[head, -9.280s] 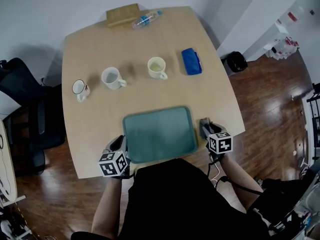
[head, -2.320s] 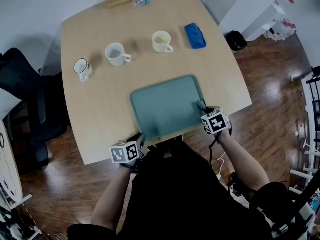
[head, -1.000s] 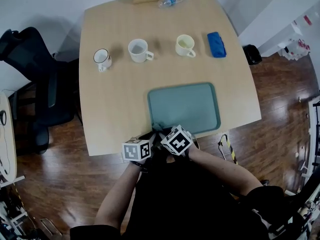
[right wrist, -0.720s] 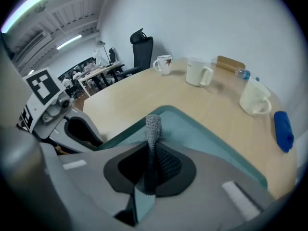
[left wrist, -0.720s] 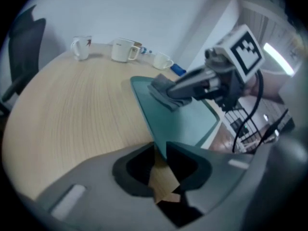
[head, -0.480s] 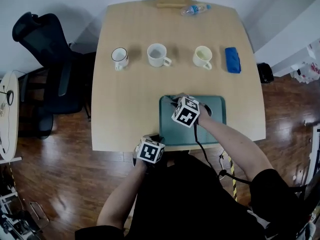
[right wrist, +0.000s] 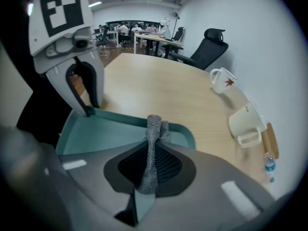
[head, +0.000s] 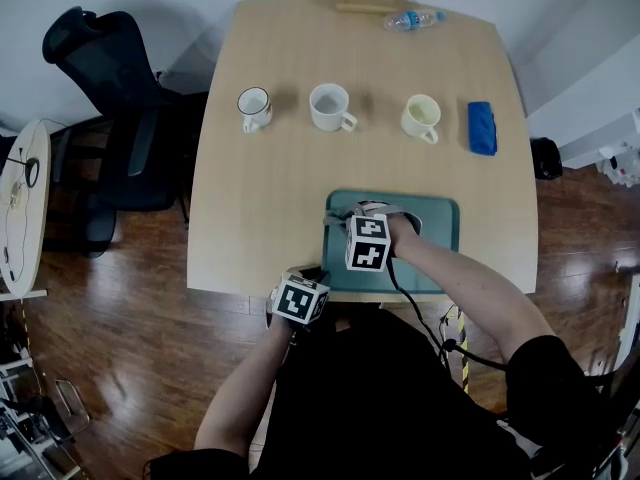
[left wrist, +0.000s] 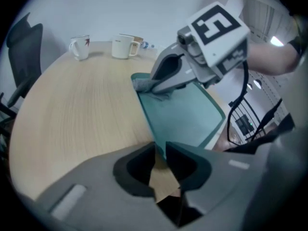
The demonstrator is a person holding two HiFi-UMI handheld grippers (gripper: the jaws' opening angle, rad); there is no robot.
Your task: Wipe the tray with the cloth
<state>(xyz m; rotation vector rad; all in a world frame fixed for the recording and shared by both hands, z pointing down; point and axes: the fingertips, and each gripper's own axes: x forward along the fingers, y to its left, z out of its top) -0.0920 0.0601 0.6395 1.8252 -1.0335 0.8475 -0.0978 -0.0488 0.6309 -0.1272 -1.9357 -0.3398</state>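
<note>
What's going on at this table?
A person is wiping a teal tray using two hand-held grippers. The right gripper is clamped on a grey cloth, which rests on the tray near its far left corner. The left gripper, its jaws just closing, grips the tray's near rim, apparently to steady it.

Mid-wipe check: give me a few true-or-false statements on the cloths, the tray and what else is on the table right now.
1. The right gripper holds the grey cloth in its fingers. True.
2. The grey cloth is over bare table. False: it is over the tray's far-left corner.
3. Three mugs stand beyond the tray. True.
4. The blue cloth lies in the tray. False: it lies on the table, right of the mugs.
5. The bottle stands upright. False: it lies on its side near the far edge.
</note>
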